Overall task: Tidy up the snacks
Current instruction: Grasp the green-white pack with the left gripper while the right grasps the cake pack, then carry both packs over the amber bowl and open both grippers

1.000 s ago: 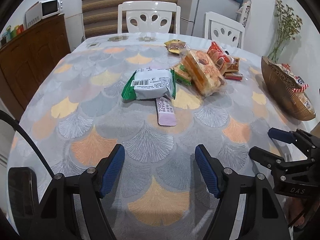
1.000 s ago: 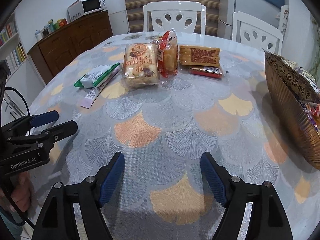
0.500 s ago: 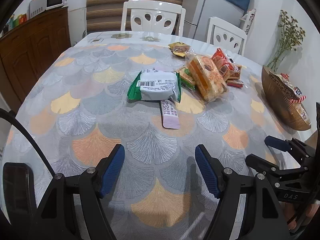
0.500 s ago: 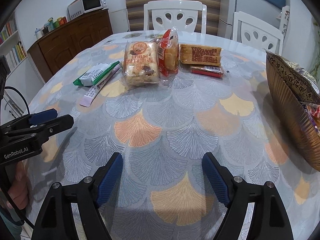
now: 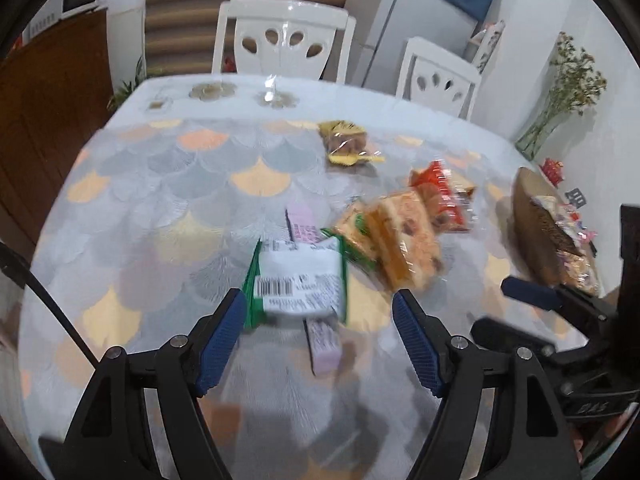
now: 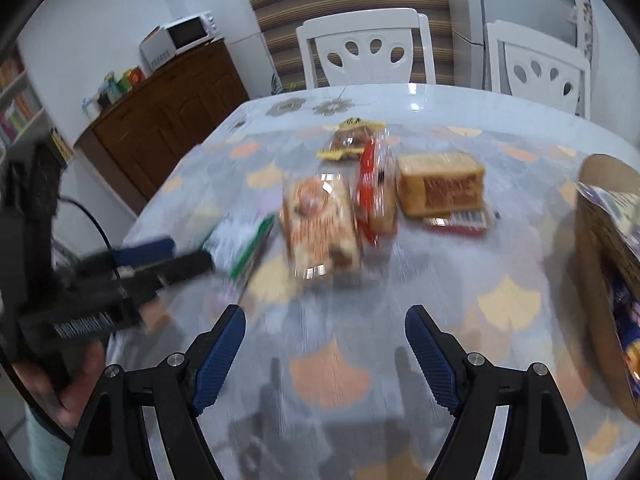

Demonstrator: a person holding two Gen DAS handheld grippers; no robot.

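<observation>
A green-and-white snack packet is being framed at the centre of the left wrist view, lying on the patterned tablecloth just above and between the tips of the left gripper, whose jaws are being held spread wide with nothing pinched. In the right wrist view, a clear bread pack is being shown above centre, well apart from the right gripper, likewise held wide and empty, with a brown basket at the right edge
</observation>
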